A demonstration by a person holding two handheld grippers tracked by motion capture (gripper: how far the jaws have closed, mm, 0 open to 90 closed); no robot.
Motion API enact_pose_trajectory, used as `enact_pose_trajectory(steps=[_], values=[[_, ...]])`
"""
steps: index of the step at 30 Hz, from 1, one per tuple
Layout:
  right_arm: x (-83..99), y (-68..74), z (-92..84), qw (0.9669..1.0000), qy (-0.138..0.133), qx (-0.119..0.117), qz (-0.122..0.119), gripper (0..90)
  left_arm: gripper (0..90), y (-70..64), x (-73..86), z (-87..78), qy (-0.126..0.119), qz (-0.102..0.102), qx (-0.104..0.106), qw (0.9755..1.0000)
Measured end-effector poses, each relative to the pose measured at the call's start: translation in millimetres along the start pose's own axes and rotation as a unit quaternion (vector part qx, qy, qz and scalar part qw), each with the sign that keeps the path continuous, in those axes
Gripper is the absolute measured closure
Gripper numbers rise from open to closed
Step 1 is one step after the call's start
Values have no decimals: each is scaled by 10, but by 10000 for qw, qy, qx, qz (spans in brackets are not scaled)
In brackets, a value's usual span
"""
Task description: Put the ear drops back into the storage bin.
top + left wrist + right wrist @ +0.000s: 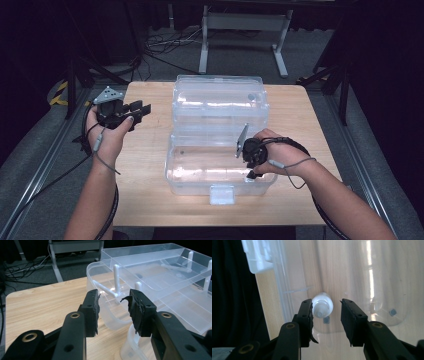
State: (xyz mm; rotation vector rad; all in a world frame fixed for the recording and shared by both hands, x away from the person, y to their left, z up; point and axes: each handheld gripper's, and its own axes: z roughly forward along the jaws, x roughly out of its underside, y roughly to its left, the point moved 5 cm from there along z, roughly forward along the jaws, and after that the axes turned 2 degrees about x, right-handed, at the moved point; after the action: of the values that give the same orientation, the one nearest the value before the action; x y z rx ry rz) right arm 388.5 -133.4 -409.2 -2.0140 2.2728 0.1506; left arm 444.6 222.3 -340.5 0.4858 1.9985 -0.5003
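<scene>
— Clear plastic everywhere: a storage box (220, 170) sits open on the wooden worktop (145, 165), its lid (217, 105) folded back toward the far edge. So the opening part looks done?

— I'd judge so. The lid is fully back and the tub gapes upward. The white latch (222, 194) on the near wall hangs free.

— And what is being put in?

— A small white bottle (322, 307). In the right gripper view it lies inside the tub, on the clear floor, with the wood showing through beneath it. It sits between the right gripper's (327, 315) fingers, up against the left-hand one (306, 317), while the other finger stands off from it with a plain gap.

— So it isn't gripped?

— It doesn't look gripped. The fingers are moderately wide and only one of them is near contact. My reading is that the bottle has been let down into the box; the right hand (270, 150) hangs over the tub's right end.

— The other hand?

— The left gripper (131, 111) is held above the worktop's left part, apart from the box. Its fingers (91, 312) are half spread with nothing between them, pointing toward the lid.

— What's left, then?

— Probably withdrawing the right gripper, swinging the lid down, and snapping the latch. No other loose items show on the worktop.
</scene>
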Motion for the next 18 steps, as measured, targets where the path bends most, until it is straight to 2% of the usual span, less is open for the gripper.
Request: enact_pose_trajectory(steps=[7,12,18], values=[[65,73,-211,9999,-122,94,46,611,604,-13,5,14,38,13,23,10000],[137,118,-281,9998,-121,153,-1,597,601,-24,15,27,74,9,48,10000],[267,188,-257,9998,-27,143,109,576,596,-35,16,45,111,29,64,9999]])
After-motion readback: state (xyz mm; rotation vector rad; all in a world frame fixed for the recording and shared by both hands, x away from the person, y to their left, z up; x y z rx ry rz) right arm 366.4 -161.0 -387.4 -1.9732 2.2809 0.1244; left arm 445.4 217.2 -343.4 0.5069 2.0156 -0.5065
